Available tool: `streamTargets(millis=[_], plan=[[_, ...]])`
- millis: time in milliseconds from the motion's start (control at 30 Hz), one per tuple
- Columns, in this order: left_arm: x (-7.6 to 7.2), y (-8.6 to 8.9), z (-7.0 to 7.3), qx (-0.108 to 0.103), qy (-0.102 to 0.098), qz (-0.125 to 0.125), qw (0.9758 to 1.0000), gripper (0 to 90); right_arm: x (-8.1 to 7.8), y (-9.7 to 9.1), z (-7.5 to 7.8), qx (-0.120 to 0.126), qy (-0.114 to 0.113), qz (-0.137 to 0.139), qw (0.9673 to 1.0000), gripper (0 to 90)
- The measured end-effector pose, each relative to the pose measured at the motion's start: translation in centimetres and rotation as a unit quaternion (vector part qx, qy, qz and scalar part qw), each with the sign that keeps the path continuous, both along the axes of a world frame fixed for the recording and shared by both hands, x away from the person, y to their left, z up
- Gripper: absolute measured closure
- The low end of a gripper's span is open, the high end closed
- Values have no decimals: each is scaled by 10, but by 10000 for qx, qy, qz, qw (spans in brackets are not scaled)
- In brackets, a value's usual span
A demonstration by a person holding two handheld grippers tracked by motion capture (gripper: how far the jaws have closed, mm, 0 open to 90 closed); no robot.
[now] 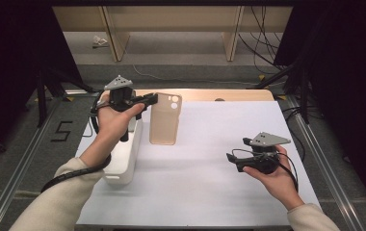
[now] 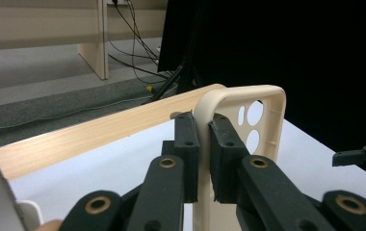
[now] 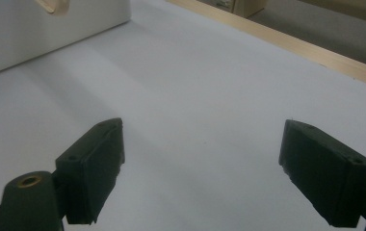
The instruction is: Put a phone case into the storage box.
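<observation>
- The left gripper is held above the left side of the table, its jaws clamped on the upper left rim of a beige phone case
- In the left gripper view, one pad is seen on either side of the case's side wall, pressed against it just below the rounded corner
- The case is lifted off the white table surface and hangs upright from the grip, with its camera cut-outs at the top right as seen from above
- A white rectangular box is seen just to the left of the case and below the left hand, resting on the table
- The wooden table edge runs behind the case, at the far side
- The right gripper is held near the table's right side, well apart from the case, with its jaws spread wide and nothing between them
- In the right gripper view, bare white surface is seen between the two pads, with a corner of the white box at the upper left
</observation>
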State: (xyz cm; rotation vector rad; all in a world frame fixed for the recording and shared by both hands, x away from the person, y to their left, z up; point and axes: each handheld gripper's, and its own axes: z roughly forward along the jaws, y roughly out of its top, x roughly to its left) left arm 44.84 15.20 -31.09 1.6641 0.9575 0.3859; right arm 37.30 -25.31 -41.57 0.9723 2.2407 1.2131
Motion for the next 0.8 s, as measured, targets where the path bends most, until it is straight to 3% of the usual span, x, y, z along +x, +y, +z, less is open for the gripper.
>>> streamTargets(millis=[800], plan=[[3, 38, 7, -60, -40, 255, 9996, 831, 1, -1, -2, -67, 42, -93, 9999, 171]])
